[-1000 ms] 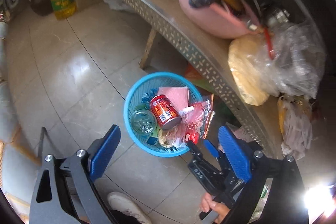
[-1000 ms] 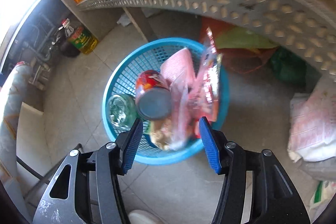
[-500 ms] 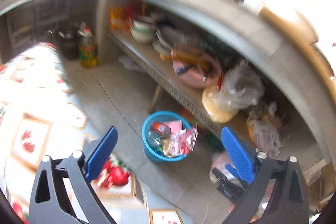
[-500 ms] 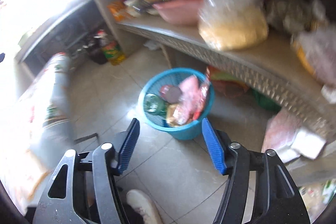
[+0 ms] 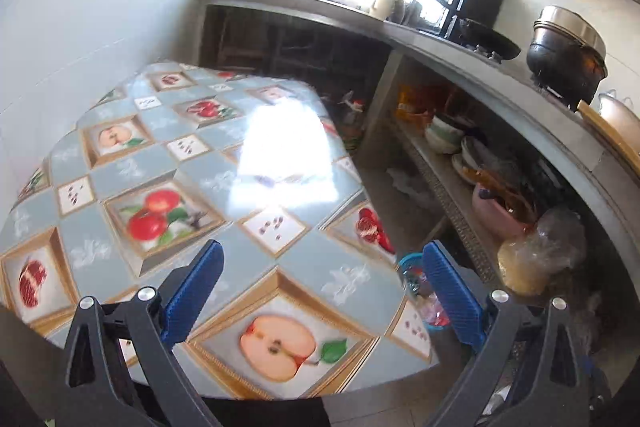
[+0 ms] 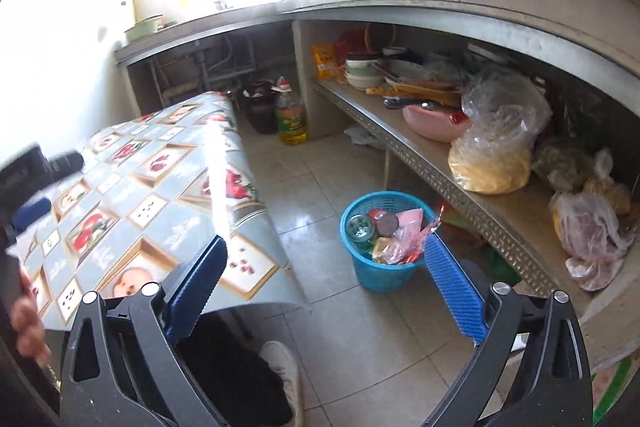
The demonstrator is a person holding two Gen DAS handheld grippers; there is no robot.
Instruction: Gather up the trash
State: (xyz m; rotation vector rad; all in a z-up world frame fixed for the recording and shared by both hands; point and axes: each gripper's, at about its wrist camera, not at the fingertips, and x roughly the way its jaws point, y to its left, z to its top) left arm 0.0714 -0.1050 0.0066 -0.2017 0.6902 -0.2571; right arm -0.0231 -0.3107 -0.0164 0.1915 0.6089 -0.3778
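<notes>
A blue plastic basket (image 6: 380,275) stands on the tiled floor below the shelf. It holds a red can (image 6: 386,223), a glass jar (image 6: 360,227) and pink wrappers (image 6: 408,233). My right gripper (image 6: 324,287) hangs high above and back from it, its jaws opening wide with nothing between them. My left gripper (image 5: 322,291) is open and empty over the table (image 5: 256,251), which has a fruit-patterned cloth. In the left wrist view only a bit of the basket (image 5: 410,261) shows past the table's edge, beside the right pad.
A low metal shelf (image 6: 432,163) under the counter carries bowls, a pink basin and plastic bags. An oil bottle (image 6: 292,119) stands on the floor at the back. A person's white shoe (image 6: 280,359) is below my right gripper, a hand (image 6: 26,323) at the left edge.
Both grippers rose and drew back from the basket, which now looks small and far. The right jaws spread from half-closed to wide. The left view swung over onto the table.
</notes>
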